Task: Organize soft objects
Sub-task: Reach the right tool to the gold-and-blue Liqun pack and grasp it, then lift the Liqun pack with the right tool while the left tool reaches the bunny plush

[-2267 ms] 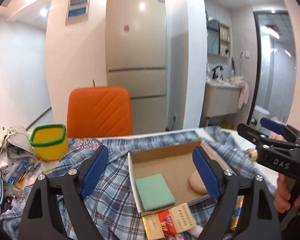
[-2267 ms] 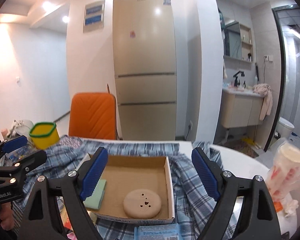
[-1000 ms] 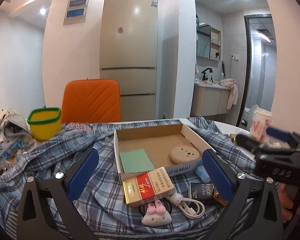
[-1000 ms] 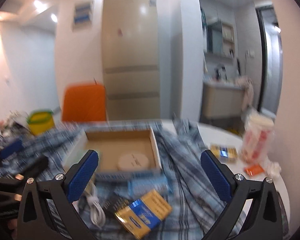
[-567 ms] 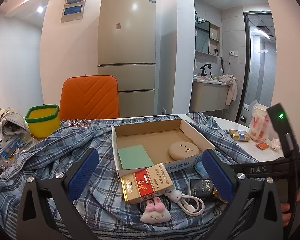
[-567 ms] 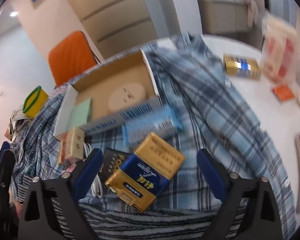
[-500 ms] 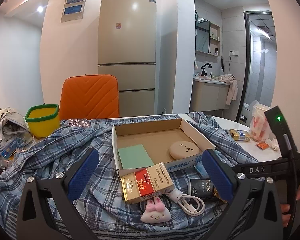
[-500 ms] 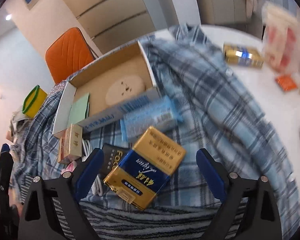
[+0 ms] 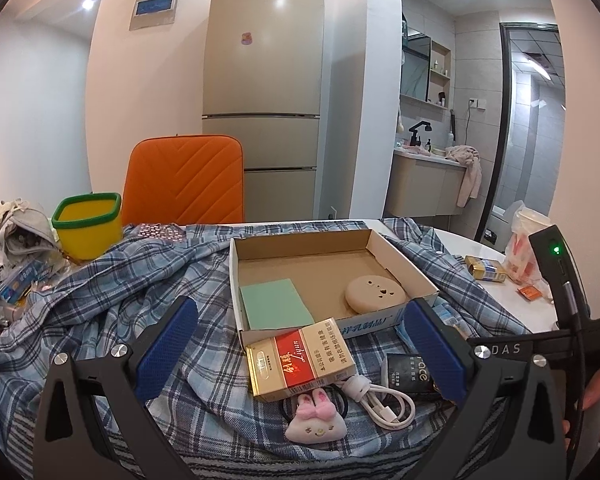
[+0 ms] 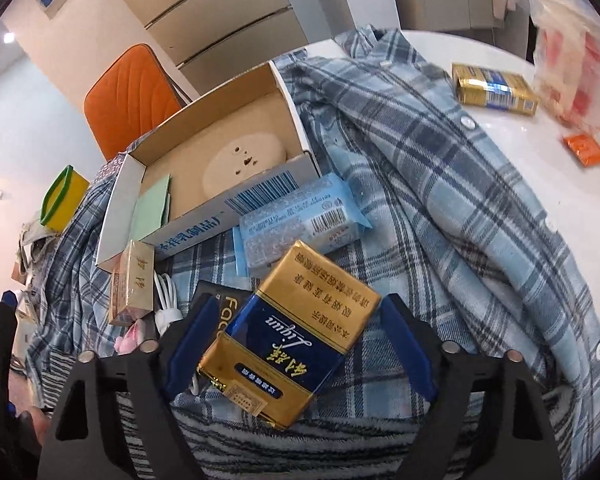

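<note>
While its jaws are closing, the right gripper (image 10: 296, 344) points steeply down at the blue-and-gold cigarette pack (image 10: 290, 334) — the pack sits between the blue pads, small gaps visible on both sides, so no grip yet. Pack lies on the plaid shirt (image 10: 452, 184), overlapping a black packet (image 10: 224, 306). Just beyond it: a light-blue tissue pack (image 10: 300, 220) against the front wall of the cardboard box (image 10: 204, 216).

Left gripper (image 9: 300, 344) hovers wide open, nothing between its pads, facing the box (image 9: 396, 252). Inside the box — green sponge (image 9: 274, 308) on the left, round beige puff (image 9: 374, 294) on the right, apart from each other. Red-and-gold cigarette pack (image 9: 300, 360) lies touching the box front; white cable (image 9: 380, 400) and pink bunny plush (image 9: 314, 420) sit nearer the camera. Yellow bin (image 9: 88, 224) stands well off left.
</note>
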A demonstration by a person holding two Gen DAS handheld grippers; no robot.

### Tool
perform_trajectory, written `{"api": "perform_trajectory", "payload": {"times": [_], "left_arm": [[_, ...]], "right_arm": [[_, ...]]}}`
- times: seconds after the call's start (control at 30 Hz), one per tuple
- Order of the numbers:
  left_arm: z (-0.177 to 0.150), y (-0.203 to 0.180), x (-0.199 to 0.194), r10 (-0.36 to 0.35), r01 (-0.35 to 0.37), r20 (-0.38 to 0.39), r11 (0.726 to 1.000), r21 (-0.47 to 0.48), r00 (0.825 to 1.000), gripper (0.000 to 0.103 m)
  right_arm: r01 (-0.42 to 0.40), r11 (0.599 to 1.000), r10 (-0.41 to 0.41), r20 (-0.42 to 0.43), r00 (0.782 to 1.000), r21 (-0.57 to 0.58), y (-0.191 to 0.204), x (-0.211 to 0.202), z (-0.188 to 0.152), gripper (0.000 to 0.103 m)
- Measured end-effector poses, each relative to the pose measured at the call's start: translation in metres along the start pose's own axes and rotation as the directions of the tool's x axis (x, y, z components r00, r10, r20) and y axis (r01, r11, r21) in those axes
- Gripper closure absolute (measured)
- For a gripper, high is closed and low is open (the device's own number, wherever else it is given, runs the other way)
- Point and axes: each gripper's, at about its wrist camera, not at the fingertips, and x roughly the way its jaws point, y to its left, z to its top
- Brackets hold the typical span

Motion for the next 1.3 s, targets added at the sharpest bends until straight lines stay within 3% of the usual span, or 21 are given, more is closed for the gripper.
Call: {"api": "perform_trajectory", "payload": {"times": [0.2, 0.37, 0.57, 0.83, 0.97, 1.1, 1.3], "left_arm": [[0.0, 0.0, 0.0, 0.0, 0.0, 0.002, 1.0, 0.001, 1.0, 0.0], [0.0, 0.001, 0.0, 0.0, 0.0, 0.004, 1.0, -0.001, 1.0, 0.0], [0.0, 0.0, -0.002, 0.0, 0.0, 0.011, 1.0, 0.001, 1.0, 0.0], [0.0, -0.001, -0.002, 0.004, -0.004, 0.004, 1.0, 0.0, 1.0, 0.0], [-0.001, 0.0, 0.001, 0.011, -0.011, -0.014, 1.0, -0.005, 1.0, 0.0], [-0.001, 0.002, 0.006, 0.009, -0.01, -0.038, 1.0, -0.011, 0.999, 0.0], [-0.005, 0.002, 0.022, -0.023, 0.023, -0.152, 1.0, -0.005, 0.988, 0.001]], "right_arm": [[-0.008, 0.995, 0.006, -0.018, 1.0, -0.096, 0.017, 0.005, -0.004, 0.034], [0.012, 0.979, 0.001, 0.066, 0.998, -0.203, 0.032, -0.007, -0.007, 0.042], [0.028, 0.941, -0.008, 0.061, 0.998, -0.338, 0.054, -0.003, -0.017, 0.041], [0.1, 0.916, -0.082, 0.063, 0.995, -0.387, 0.057, 0.002, -0.021, 0.041], [0.097, 0.908, -0.083, 0.052, 0.995, -0.408, 0.06, 0.003, -0.024, 0.048], [0.118, 0.914, -0.057, 0.164, 0.985, -0.387, 0.058, -0.018, -0.022, 0.049], [0.165, 0.932, -0.037, 0.367, 0.929, -0.323, 0.05, -0.055, -0.018, 0.049]]}}
